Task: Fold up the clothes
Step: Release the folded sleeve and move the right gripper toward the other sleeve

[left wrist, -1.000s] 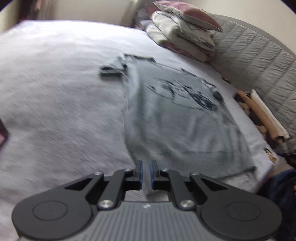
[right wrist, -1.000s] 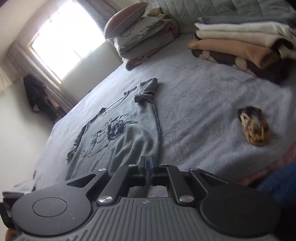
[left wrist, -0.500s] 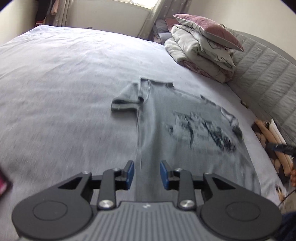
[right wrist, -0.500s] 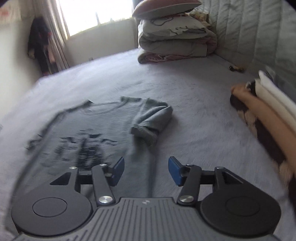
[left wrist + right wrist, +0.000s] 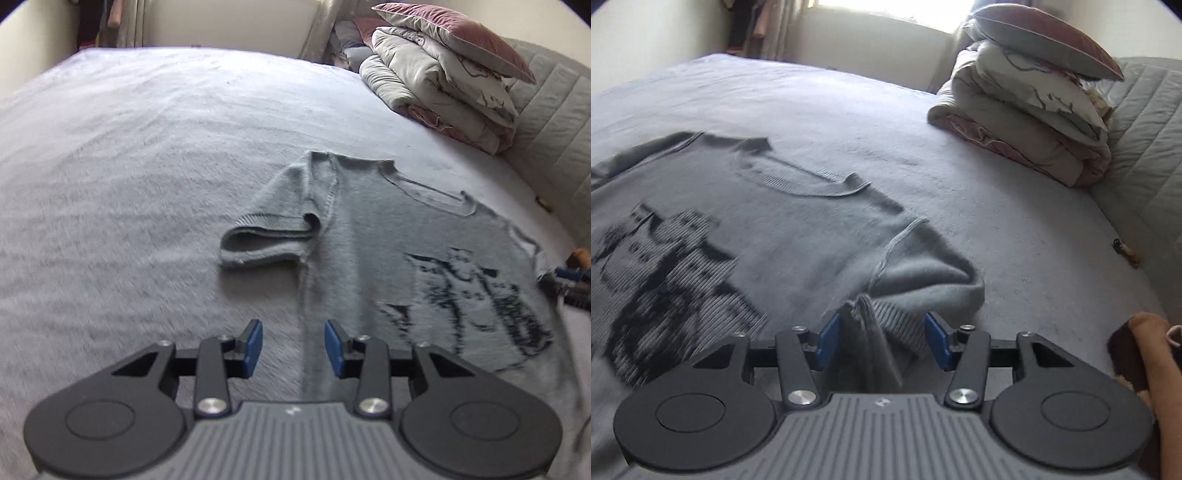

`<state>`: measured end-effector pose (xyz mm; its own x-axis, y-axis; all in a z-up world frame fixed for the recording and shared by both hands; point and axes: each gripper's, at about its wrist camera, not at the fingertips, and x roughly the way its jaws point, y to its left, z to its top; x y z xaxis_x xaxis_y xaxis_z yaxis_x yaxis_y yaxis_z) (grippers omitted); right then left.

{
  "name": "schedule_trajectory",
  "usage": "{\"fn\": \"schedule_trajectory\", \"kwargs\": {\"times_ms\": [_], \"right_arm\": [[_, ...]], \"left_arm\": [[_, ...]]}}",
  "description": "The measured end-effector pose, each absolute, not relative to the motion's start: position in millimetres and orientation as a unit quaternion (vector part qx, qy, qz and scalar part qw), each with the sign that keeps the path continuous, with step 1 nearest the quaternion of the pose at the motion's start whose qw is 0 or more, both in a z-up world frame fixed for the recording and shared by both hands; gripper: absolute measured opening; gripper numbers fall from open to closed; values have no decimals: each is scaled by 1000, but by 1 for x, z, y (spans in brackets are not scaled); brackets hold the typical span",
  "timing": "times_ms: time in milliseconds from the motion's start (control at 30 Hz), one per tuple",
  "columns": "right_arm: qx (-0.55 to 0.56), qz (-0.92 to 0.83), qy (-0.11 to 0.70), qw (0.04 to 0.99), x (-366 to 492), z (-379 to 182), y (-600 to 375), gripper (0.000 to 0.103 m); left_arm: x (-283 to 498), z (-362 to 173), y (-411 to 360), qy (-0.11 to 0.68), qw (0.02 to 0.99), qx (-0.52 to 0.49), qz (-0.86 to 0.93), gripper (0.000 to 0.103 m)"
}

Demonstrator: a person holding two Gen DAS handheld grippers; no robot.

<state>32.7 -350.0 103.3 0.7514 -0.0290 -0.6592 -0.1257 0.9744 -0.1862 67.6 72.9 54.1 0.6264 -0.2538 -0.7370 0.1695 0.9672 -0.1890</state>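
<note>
1. The grey sweater [image 5: 369,258] lies flat, print up, across the frame's centre on the bed [image 5: 129,166], ready for folding.
2. Left gripper [image 5: 293,347]: jaws open, empty, above the side seam.
3. Right gripper [image 5: 882,341]: jaws open around the bunched sleeve [image 5: 923,280], not clamped.

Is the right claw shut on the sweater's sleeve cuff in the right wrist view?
No: the right claw stands open, its blue pads apart on either side of the sleeve cuff of the grey sweater.
</note>
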Motion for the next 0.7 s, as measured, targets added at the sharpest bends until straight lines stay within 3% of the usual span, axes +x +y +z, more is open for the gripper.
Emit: {"fn": "schedule_trajectory", "kwargs": {"times_ms": [33, 300, 500, 600, 667, 700], "right_arm": [[-87, 20, 361, 928, 37, 104, -357, 6], [220, -106, 274, 930, 16, 131, -471, 7], [373, -147, 320, 858, 7, 95, -507, 13], [341, -133, 309, 878, 2, 107, -498, 27], [291, -110, 294, 904, 1, 120, -486, 52], [269, -101, 299, 910, 2, 121, -480, 58]], "left_arm": [[68, 52, 76, 418, 900, -52, -114, 38], [72, 49, 93, 411, 902, -81, -108, 38], [68, 51, 86, 406, 905, -70, -111, 38], [67, 48, 84, 409, 904, -63, -107, 38], [66, 47, 83, 409, 904, -60, -107, 38], [65, 47, 83, 408, 905, -59, -107, 38]]}}
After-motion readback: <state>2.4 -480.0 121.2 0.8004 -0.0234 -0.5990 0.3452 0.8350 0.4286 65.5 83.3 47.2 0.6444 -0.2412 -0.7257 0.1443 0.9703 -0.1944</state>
